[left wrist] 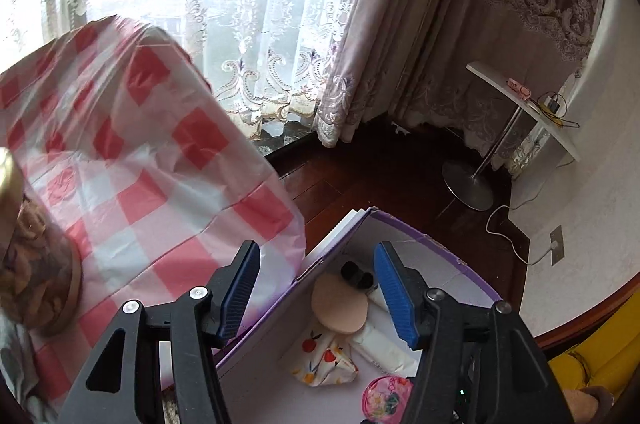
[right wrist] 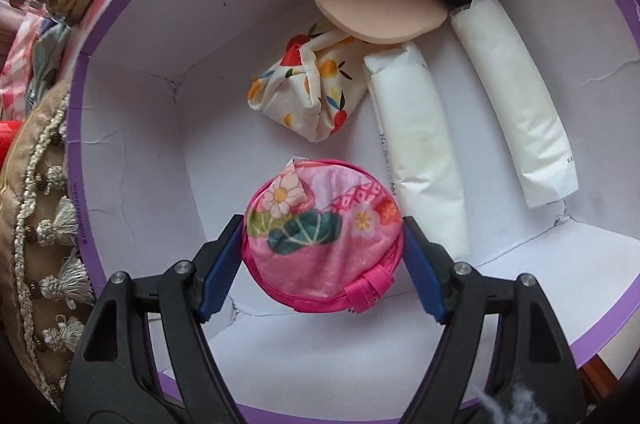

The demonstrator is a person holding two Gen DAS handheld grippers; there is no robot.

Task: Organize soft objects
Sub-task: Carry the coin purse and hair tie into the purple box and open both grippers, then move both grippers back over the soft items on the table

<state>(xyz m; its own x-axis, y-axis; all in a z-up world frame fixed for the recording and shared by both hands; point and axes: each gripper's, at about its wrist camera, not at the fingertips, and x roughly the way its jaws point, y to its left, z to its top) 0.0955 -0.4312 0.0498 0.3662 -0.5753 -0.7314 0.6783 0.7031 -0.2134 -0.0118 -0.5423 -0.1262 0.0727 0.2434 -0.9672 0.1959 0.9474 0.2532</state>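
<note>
Inside the purple-rimmed white cardboard box (right wrist: 132, 127), at six o'clock on its floor, my right tongs (right wrist: 323, 264) straddle the round pink floral zip pouch (right wrist: 322, 244), pads against its sides, so I judge they grip it for placing. At twelve o'clock lie the fruit-print cloth bundle (right wrist: 308, 87), peach sponge disc (right wrist: 376, 3) and two white soft packets (right wrist: 416, 143), leaving this spot free. My left tongs (left wrist: 316, 292) hover spread and empty above the box, clear of the red-checked bench (left wrist: 140, 163).
</note>
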